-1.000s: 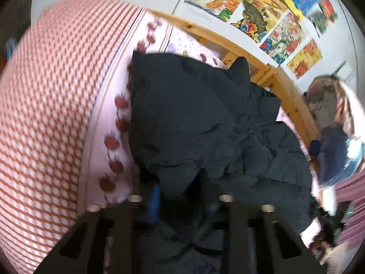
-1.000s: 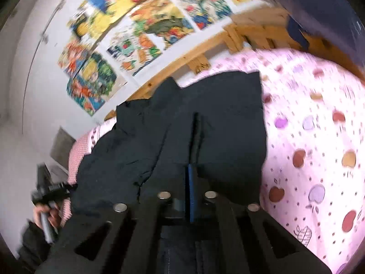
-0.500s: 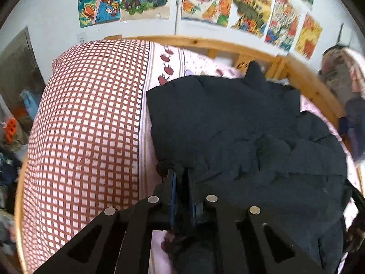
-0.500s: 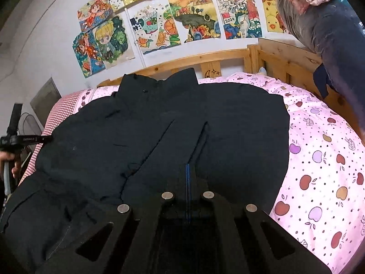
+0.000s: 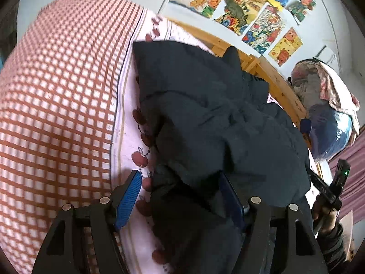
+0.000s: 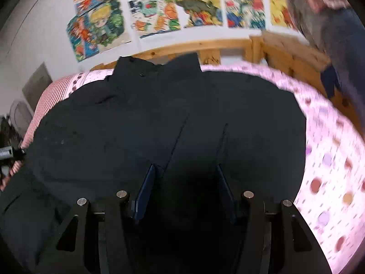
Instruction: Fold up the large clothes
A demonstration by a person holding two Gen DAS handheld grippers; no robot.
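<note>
The left gripper (image 5: 180, 194) has its 2 blue-padded fingers (image 5: 127, 196) spread wide, holding nothing. A bunched edge of the black coat (image 5: 216, 118) lies between them, nearer the right finger, whose pad is partly covered by the cloth; the left finger sits over the pink sheet (image 5: 127, 159) just beside the coat's edge. Past the fingertips the coat rises in a rumpled heap, its collar pointing toward the wooden bed frame (image 5: 273, 77). To the left of the fingers spreads a red-checked quilt (image 5: 57, 102). Off to the right, a hand (image 5: 324, 214) grips the other tool's handle.

The right gripper (image 6: 186, 189) also has its 2 fingers (image 6: 146, 189) spread apart and empty, low over the coat (image 6: 159, 125), which fills the space between and ahead of them. Here the coat lies flatter on the bed, collar at the far end by the frame (image 6: 205, 45). The sheet (image 6: 330, 159) with fruit prints shows to the right of the fingers. Bright posters (image 6: 159, 11) cover the wall beyond.
</note>
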